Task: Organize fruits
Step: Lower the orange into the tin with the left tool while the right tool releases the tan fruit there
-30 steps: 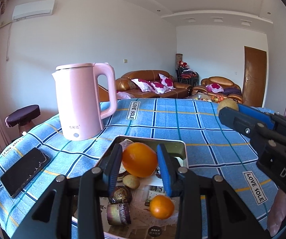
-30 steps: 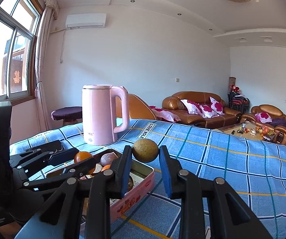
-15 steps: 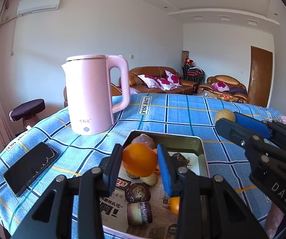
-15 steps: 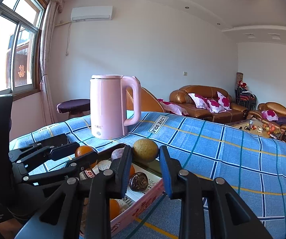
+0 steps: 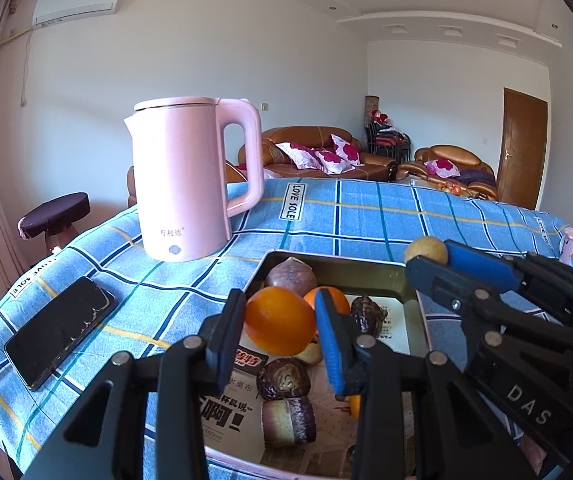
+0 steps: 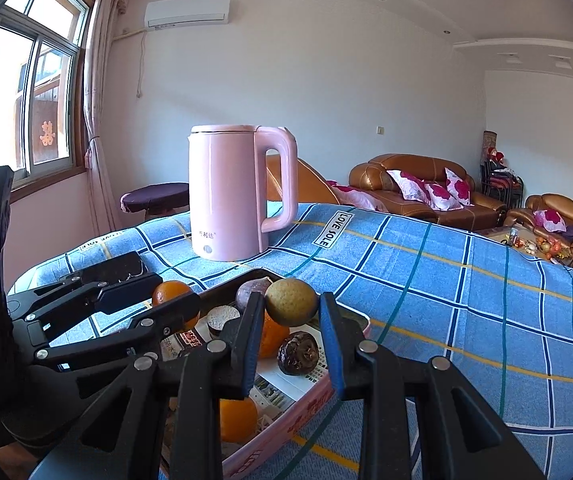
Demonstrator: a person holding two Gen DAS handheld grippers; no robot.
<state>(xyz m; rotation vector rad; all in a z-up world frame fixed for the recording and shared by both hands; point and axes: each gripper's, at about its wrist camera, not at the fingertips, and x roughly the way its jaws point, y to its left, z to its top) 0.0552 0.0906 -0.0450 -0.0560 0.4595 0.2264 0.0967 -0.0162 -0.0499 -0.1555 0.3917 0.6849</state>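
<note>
The left gripper (image 5: 280, 320) is clamped on an orange (image 5: 279, 320), holding it above the open tin (image 5: 338, 270) that sits on the blue checked surface (image 5: 366, 216). The right gripper (image 6: 291, 316) is clamped on a round yellow-brown fruit (image 6: 291, 302), held over the tin's far right edge; in the left wrist view that fruit (image 5: 426, 250) shows just beyond the tin's rim. The tin is rectangular with a pink outer wall (image 6: 286, 420) and printed paper lining its floor. Inside it lie a purple-skinned round fruit (image 5: 291, 276) at the far end, a 2nd orange (image 5: 328, 298) partly hidden behind the left gripper's blue finger pad, a dark wrinkled fruit (image 5: 368, 314) near the right wall, another dark wrinkled one (image 5: 283, 378) in the middle, and a purple piece that looks cut across (image 5: 288, 420) at the near end. A 3rd orange (image 6: 238, 418) rests low in the tin, seen under the right gripper. A small pale item beneath the held orange is too hidden to name. A pink kettle (image 5: 190, 180) stands upright on the surface beyond the tin's left corner, and a black phone (image 5: 60, 330) lies flat to the left, well apart from the tin.
</note>
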